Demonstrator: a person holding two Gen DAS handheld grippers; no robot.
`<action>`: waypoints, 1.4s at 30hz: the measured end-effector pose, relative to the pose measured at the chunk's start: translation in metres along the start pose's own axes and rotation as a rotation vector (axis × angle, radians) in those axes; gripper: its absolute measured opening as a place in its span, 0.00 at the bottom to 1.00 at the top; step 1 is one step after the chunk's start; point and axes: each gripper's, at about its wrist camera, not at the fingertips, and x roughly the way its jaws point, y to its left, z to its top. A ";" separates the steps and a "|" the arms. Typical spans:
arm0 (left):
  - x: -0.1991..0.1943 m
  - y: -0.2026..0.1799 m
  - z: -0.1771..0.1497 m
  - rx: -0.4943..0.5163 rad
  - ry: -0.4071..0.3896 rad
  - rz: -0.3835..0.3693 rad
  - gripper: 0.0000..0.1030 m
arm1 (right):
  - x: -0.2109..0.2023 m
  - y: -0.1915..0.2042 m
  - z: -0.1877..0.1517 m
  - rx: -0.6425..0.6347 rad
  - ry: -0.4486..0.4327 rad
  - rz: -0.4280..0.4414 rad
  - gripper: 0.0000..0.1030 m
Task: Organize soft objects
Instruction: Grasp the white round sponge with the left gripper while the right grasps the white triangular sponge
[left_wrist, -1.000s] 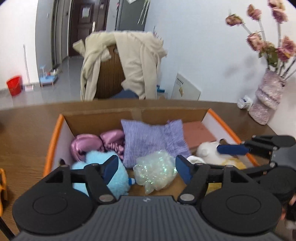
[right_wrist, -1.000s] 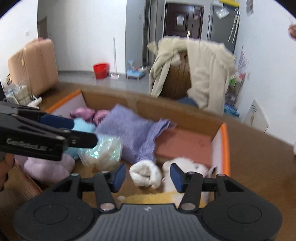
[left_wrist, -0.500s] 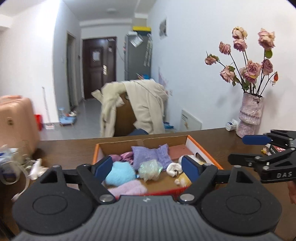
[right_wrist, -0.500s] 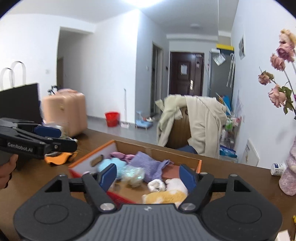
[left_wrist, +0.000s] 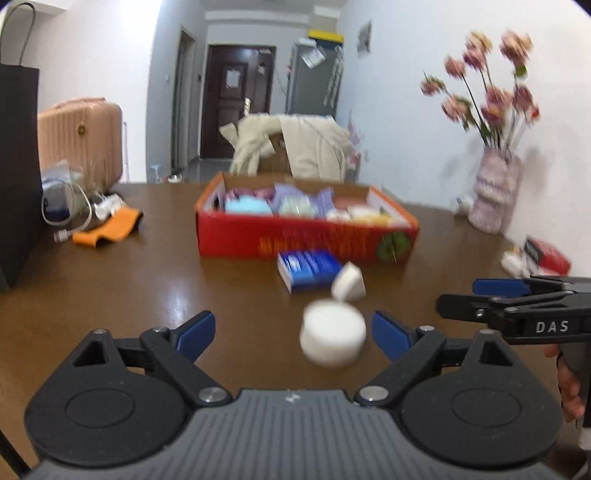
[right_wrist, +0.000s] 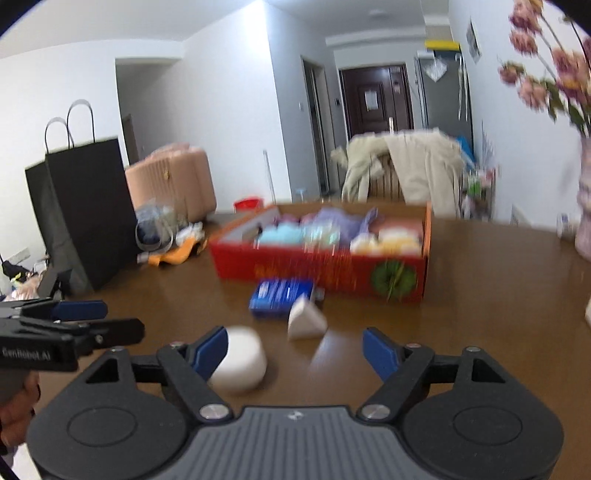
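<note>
Left wrist view
- Left gripper (left_wrist: 291, 334): jaws opening, wide apart, pads pressing on nothing.
- White round sponge (left_wrist: 333, 333): on the tabletop (left_wrist: 147, 295), between the left jaws but nearer the right-hand pad, touching neither; blurred.
- White wedge sponge (left_wrist: 349, 283): just beyond the round one, touching the blue packet (left_wrist: 309, 269).
- Red cardboard box (left_wrist: 306, 236): farther back, mid-tabletop, holding soft things in blue, purple, pale green, white and yellow.
- Right gripper (left_wrist: 517, 299): enters from the right edge, level with the wedge, clear of both sponges.
- Surroundings: orange cloth (left_wrist: 107, 230) and cables to the left; black paper bag (left_wrist: 18, 166) at the left edge; vase of pink flowers (left_wrist: 493, 192) far right; red and white packs (left_wrist: 543, 254) near it.

Right wrist view
- Right gripper (right_wrist: 295, 349): jaws opening, wide, nothing gripped.
- White round sponge (right_wrist: 240, 363): beside the left-hand pad; contact cannot be told through the blur.
- White wedge sponge (right_wrist: 306, 319): ahead, between the jaw lines, against the blue packet (right_wrist: 280, 293).
- Red cardboard box (right_wrist: 321, 266): behind the packet, which stands in front of its near wall.
- Left gripper (right_wrist: 74, 321): at the left edge, apart from the sponges.
- Surroundings: black paper bag (right_wrist: 85, 206), pink suitcase (right_wrist: 173, 181), chair draped with a beige coat (right_wrist: 406, 166).
</note>
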 end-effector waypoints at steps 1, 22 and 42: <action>-0.001 0.000 -0.004 0.003 0.004 0.001 0.90 | 0.001 0.001 -0.006 -0.005 0.021 -0.005 0.79; 0.090 -0.031 -0.004 0.056 0.086 -0.064 0.83 | 0.028 -0.021 -0.002 0.053 0.064 -0.127 0.79; 0.095 0.065 0.017 -0.093 0.074 0.002 0.56 | 0.152 0.008 0.041 -0.022 0.131 -0.097 0.28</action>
